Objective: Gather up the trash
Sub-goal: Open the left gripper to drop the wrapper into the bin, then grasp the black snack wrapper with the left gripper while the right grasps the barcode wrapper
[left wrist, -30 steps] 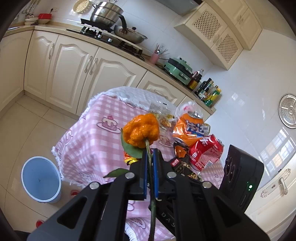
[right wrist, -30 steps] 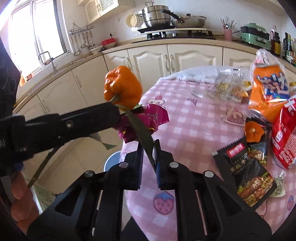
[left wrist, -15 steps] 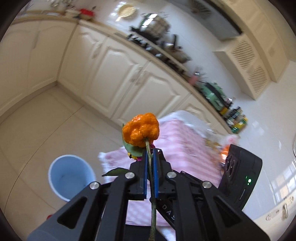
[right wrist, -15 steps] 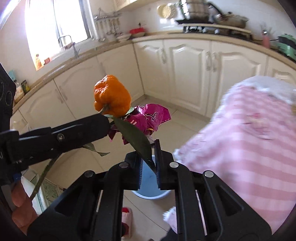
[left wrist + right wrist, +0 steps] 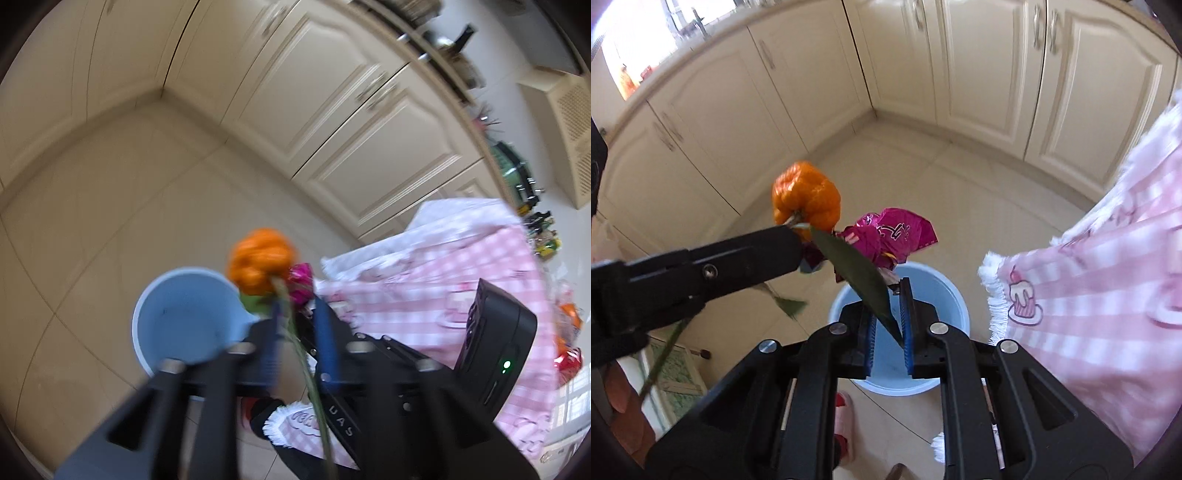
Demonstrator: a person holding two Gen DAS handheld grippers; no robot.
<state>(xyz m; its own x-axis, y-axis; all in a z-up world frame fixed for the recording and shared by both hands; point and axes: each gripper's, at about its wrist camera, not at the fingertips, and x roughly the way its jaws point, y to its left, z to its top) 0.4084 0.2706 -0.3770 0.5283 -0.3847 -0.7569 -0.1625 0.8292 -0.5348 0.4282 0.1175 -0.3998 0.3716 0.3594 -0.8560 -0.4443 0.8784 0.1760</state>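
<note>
An orange flower (image 5: 262, 262) on a long green stem (image 5: 301, 354) runs loose through my left gripper (image 5: 300, 325), whose jaws are opening with a clear gap. A crumpled magenta wrapper (image 5: 890, 236) hangs at the tips of my right gripper (image 5: 890, 325), whose jaws are opening too. The flower's green leaf (image 5: 864, 280) lies across that gap, and no pad presses on anything. Both grippers point down over a light blue bin (image 5: 934, 295) on the floor. In the right wrist view my left gripper (image 5: 798, 240) reaches in from the left, with the flower (image 5: 807, 197) at its tip.
A table under a pink checked cloth (image 5: 1108, 277) stands right beside the bin (image 5: 184, 321), with more packets at its far end (image 5: 569, 362). Cream cabinets (image 5: 979, 74) line the walls. A foot in a red slipper (image 5: 844, 406) stands near the bin.
Both grippers have swung off the table and dropped low over the blue bin. Their jaws, shut on the stem and on the wrapper before, now stand apart.
</note>
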